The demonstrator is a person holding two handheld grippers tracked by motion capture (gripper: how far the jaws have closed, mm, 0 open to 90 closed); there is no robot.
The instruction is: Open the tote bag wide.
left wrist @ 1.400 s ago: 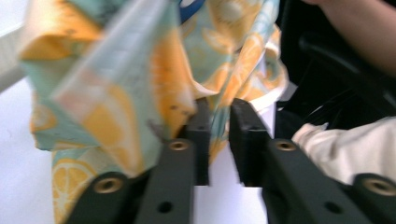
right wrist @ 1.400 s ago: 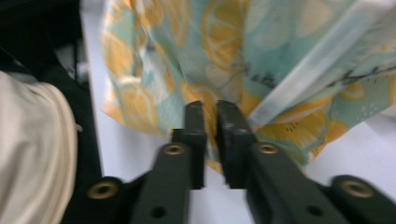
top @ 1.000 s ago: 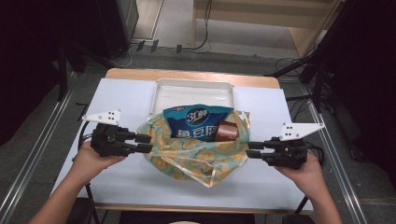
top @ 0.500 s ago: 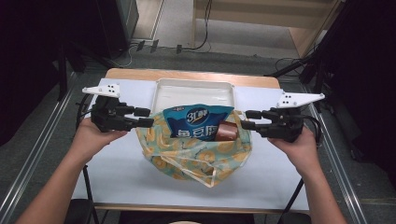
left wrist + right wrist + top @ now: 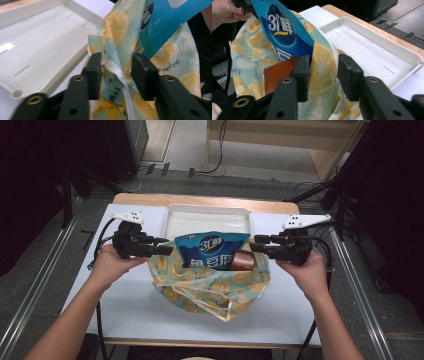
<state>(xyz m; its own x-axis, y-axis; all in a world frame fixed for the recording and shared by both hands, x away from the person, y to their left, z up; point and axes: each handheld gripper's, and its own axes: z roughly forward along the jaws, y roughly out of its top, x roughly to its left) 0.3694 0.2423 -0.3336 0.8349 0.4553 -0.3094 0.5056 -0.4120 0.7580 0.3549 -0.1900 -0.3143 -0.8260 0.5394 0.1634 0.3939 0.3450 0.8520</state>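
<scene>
Tongs in both your hands sit at the bag's rim: your left tongs straddle its white-edged hem with the jaws apart, not pinching, and your right tongs likewise stand released around the opposite edge. Your bag lies on the surface just before the tray, holding a blue packet and a brown pack.

Each hand-held gripper is black with blocky jaws, brass-ringed screw holes, a trailing black cable and a pale three-cornered top plate.
</scene>
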